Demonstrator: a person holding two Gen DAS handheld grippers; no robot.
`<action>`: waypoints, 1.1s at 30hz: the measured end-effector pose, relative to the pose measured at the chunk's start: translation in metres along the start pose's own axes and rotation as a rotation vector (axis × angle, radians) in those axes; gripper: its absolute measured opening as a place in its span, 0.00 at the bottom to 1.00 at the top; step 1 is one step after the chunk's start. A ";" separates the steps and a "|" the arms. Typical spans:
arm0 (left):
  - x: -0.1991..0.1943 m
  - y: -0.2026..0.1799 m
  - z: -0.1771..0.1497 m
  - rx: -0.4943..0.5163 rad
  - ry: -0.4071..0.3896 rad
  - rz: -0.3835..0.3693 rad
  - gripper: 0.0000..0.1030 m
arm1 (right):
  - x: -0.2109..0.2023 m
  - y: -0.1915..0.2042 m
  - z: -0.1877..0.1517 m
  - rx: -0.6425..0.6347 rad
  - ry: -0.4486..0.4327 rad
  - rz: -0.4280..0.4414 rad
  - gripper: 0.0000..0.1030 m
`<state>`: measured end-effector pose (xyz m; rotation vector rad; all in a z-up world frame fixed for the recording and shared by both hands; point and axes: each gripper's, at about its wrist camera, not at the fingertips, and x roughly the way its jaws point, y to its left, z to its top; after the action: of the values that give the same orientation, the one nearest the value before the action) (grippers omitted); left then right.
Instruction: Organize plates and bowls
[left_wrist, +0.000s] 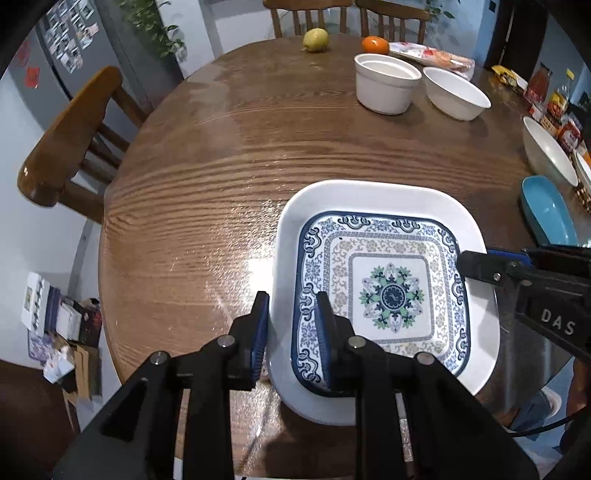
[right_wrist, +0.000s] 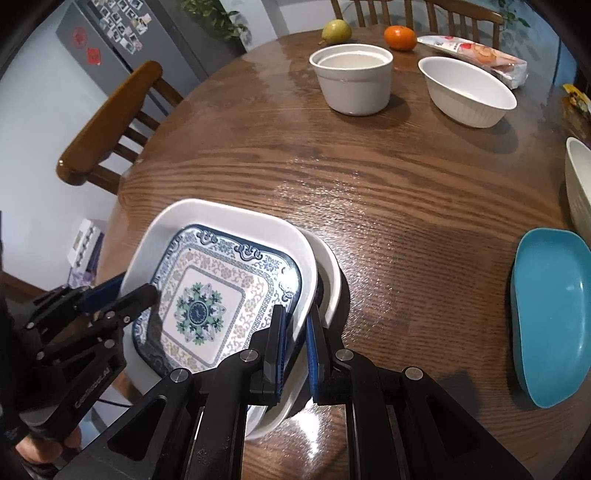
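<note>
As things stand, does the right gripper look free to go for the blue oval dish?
Probably not yet: the right gripper is shut on the white square plates' rim. The table between it and the blue oval dish is bare, so the path looks free once it lets go.

The right claw (right_wrist: 295, 332) pinches the rim of a white dish (right_wrist: 221, 218) holding a patterned plate (right_wrist: 218, 295); the left claw (right_wrist: 136, 291) grips the opposite rim, above the bench (right_wrist: 369, 184).

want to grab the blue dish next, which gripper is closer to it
Right. The right gripper is clamped on the white plate's edge facing the blue dish, bare table between. The left gripper grips the opposite edge, farther away.
</note>
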<state>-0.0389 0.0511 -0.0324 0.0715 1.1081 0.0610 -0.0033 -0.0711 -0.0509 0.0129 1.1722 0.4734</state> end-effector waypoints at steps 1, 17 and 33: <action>0.000 -0.003 0.000 0.012 -0.008 0.004 0.21 | 0.002 -0.001 0.001 0.000 0.004 -0.020 0.12; 0.028 -0.041 0.054 0.067 -0.048 -0.075 0.25 | 0.001 -0.055 0.049 0.093 -0.079 -0.144 0.12; -0.024 -0.034 0.064 0.052 -0.143 -0.148 0.67 | -0.072 -0.071 0.028 0.165 -0.197 -0.102 0.16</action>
<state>0.0083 0.0131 0.0150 0.0395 0.9695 -0.1044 0.0249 -0.1550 0.0062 0.1380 1.0101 0.2776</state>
